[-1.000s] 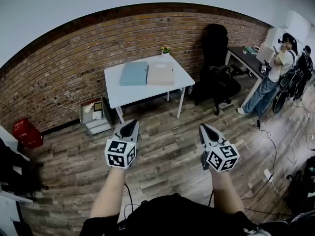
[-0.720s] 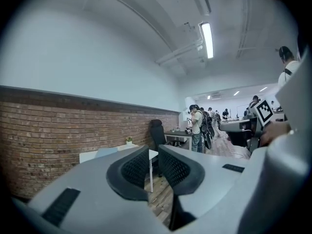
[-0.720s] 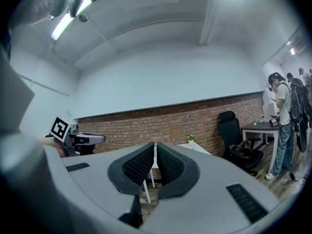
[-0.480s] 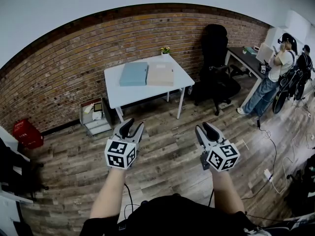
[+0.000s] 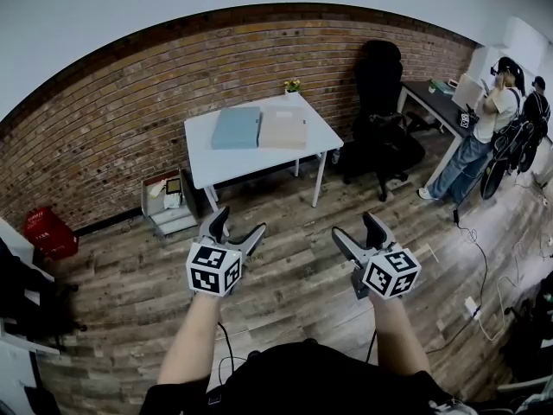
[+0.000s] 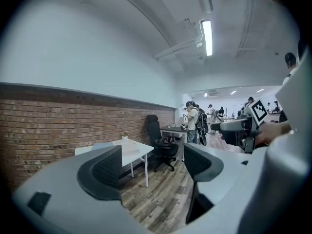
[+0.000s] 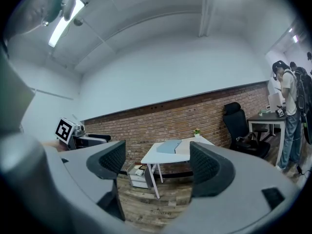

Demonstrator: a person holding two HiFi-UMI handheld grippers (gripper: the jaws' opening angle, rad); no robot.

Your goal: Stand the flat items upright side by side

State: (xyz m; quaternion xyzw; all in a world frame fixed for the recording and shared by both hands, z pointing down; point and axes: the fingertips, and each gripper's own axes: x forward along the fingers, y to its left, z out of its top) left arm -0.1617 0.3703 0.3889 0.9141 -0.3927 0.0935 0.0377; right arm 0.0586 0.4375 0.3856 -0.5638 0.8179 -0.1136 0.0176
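Note:
Two flat items lie side by side on a white table (image 5: 204, 169) against the brick wall: a blue one (image 5: 236, 128) on the left and a beige one (image 5: 282, 129) on the right. Both show small and far off in the right gripper view, on the table (image 7: 157, 159). My left gripper (image 5: 234, 227) and right gripper (image 5: 358, 232) hang in the air over the wooden floor, well short of the table. The jaws of both are opening, and nothing is between them.
A black office chair (image 5: 381, 119) stands right of the table. A low shelf unit (image 5: 167, 201) sits at the table's left. Two people (image 5: 497, 119) stand by a desk (image 5: 434, 102) at the far right. Cables (image 5: 480, 296) trail on the floor at the right.
Both grippers have gone from shut to wide apart over the last second. They stay at about the same place above the floor.

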